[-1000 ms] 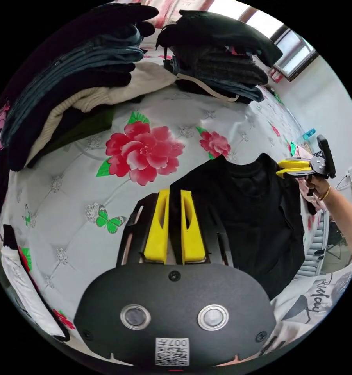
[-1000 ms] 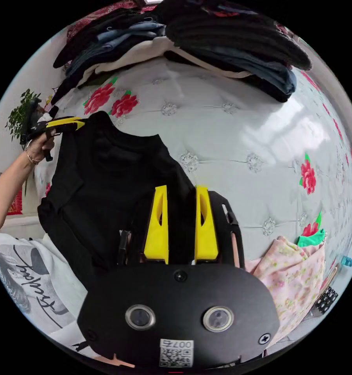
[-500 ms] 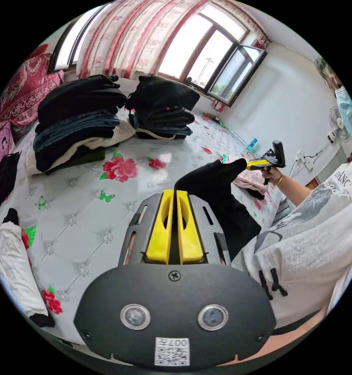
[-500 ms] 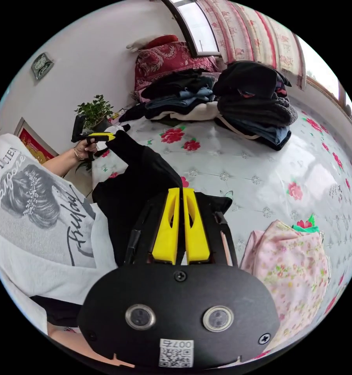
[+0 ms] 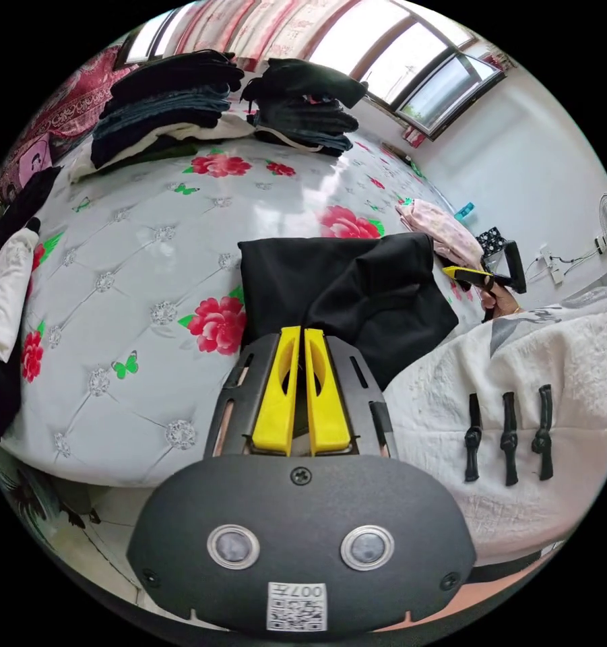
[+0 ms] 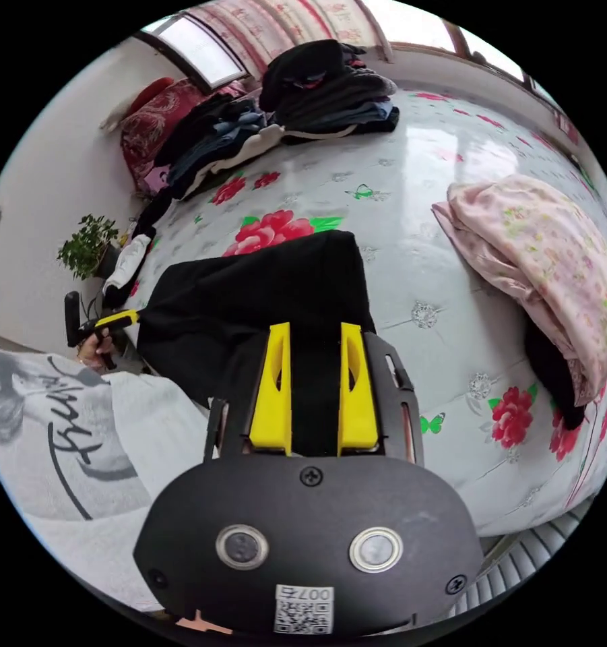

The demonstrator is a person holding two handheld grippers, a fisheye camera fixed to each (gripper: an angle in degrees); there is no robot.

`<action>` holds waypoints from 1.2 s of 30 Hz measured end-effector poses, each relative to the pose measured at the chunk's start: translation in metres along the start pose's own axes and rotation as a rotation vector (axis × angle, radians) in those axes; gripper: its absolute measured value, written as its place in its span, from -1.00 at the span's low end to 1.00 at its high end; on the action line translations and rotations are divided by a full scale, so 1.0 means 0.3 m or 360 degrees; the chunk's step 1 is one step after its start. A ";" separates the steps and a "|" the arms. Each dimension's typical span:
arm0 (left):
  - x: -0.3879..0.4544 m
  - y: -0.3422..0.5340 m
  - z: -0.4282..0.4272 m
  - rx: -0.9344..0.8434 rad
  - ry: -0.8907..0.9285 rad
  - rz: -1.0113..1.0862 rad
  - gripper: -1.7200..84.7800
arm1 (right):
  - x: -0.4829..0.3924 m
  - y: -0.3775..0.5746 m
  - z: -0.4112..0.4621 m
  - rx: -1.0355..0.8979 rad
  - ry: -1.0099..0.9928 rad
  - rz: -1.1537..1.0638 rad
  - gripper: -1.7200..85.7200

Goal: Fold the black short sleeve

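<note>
Left gripper view: both grippers [image 5: 299,337] [image 6: 314,333] clamp shirt [image 5: 330,283] corners, likely spreading it flat on bed [image 5: 114,269] for folding.

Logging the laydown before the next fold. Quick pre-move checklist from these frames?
1. Left gripper pinching the black short sleeve: ok, the jaws stand nearly closed on cloth.
2. Right gripper pinching the garment: ok, black fabric sits between its jaws.
3. Far part of the garment lying on the bed: ok, it rests flat there.
4. Near part smooth: not ok, it is bunched in loose folds by the left gripper.
5. Pink floral garment apart from the shirt: ok, bare bed lies between them.
6. Sleeves laid out evenly: cannot tell, black folds hide them.
</note>
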State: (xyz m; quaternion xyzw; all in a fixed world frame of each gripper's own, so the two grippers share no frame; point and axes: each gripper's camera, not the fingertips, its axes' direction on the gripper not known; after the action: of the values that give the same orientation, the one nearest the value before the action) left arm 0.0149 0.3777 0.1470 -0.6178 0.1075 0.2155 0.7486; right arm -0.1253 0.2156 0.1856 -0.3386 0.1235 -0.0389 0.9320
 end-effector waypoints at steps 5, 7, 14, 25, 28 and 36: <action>-0.047 -0.021 -0.032 0.0078 0.0054 -0.0019 -0.98 | 0.072 -0.049 0.079 0.0003 -0.0029 0.0215 -0.87; -0.056 -0.020 -0.037 0.0083 0.0047 -0.0024 -0.98 | 0.078 -0.052 0.109 -0.0052 0.0063 0.0207 -0.91; -0.073 -0.013 -0.043 0.0086 0.0052 -0.0011 -0.98 | 0.064 -0.010 0.008 0.0019 0.0037 0.0039 -0.95; -0.105 -0.031 -0.038 0.0076 0.0061 -0.0031 -0.98 | 0.115 0.018 0.058 -0.0008 0.0178 0.0136 -0.95; -0.100 -0.034 -0.055 0.0073 0.0045 0.0001 -0.98 | 0.052 0.041 -0.027 0.0109 0.0266 -0.0017 -0.96; -0.044 0.017 -0.136 0.0025 0.0009 0.0159 -0.98 | 0.055 0.211 -0.326 0.0229 -0.0265 0.0015 -0.96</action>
State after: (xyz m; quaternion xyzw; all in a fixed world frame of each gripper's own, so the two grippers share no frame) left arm 0.0053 0.3363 0.1394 -0.6063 0.1420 0.2500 0.7415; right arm -0.1351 0.2007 0.0693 -0.2724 0.0442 -0.0149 0.9611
